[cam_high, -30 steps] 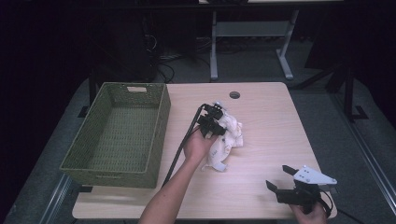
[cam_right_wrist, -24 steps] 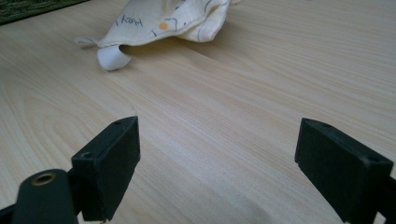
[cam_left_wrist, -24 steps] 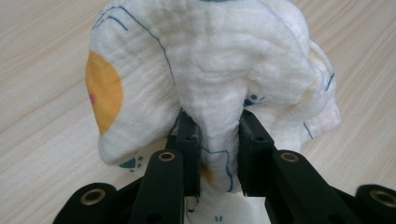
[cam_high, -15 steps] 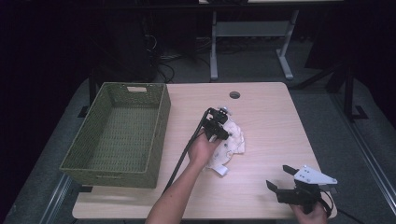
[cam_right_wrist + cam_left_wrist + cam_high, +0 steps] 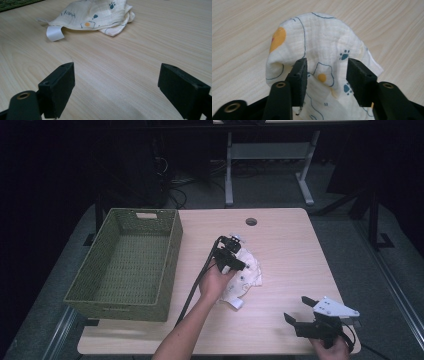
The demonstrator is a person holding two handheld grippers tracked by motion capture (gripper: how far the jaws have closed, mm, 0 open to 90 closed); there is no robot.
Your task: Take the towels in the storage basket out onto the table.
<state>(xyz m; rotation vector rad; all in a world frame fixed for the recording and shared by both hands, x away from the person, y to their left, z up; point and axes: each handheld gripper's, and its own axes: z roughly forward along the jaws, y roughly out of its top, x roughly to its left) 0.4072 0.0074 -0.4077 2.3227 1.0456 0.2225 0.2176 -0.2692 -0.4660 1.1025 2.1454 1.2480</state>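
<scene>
Cloth point(image 5: 245, 272) lies crumpled at the table's point(image 5: 290, 245) middle, right of the basket point(image 5: 125, 265). Left gripper point(image 5: 325, 72) jaws have just been opening, cloth loose between them; it may snag on a pad. Right gripper point(image 5: 116, 87) waits wide, holding nothing.

Count on the table
1 printed cloth point(image 5: 246, 272), 1 green woven basket point(image 5: 125, 262) at its 9 o'clock, 2 grippers: left point(image 5: 235, 257), right point(image 5: 300, 312).

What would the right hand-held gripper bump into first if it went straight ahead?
Probably the printed cloth. The right hand-held gripper stands open over bare table, and the cloth lies ahead, a little left of its line, so it might only clip the cloth's near edge.
</scene>
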